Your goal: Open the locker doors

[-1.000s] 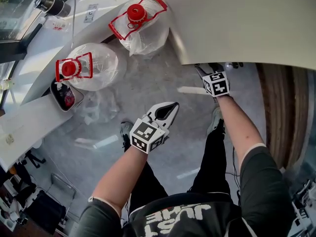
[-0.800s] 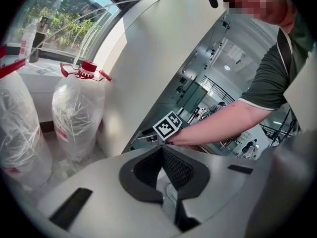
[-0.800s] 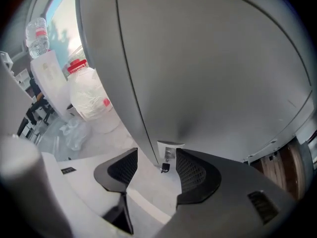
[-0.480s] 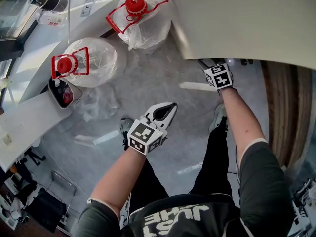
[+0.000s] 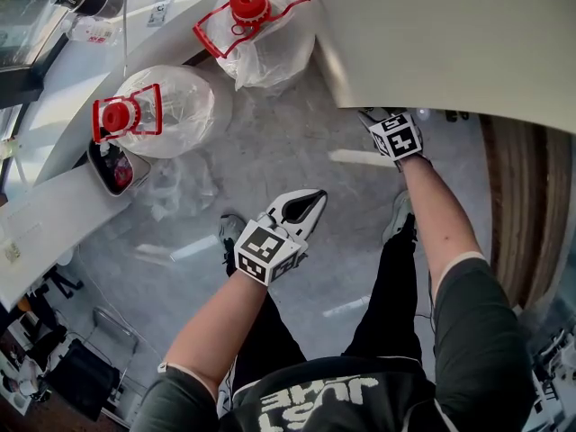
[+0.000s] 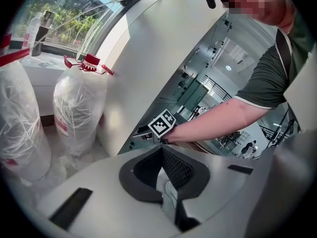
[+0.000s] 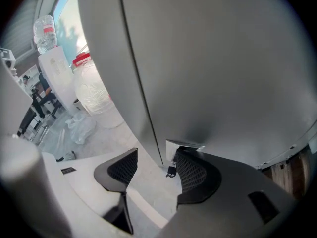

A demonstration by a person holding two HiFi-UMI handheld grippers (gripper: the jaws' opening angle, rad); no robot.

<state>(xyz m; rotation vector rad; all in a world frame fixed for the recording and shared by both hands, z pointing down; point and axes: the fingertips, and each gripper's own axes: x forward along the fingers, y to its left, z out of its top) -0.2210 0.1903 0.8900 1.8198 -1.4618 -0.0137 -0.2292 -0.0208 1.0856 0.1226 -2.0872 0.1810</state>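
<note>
Close up only, shows right gripper (image 7: 158,170) parted at smooth grey door's (image 7: 208,73) metal latch (image 7: 184,145), small dark key (image 7: 171,171) between; overhead, shows left gripper (image 5: 313,200) clenched, empty.

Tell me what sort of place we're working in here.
Likely an office or lab utility corner: grey metal lockers, bagged water jugs with red caps on a bare concrete floor, beside a window ledge.

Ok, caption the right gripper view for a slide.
Right gripper, jaws apart, at the small handle on the edge of a grey locker door.
</note>
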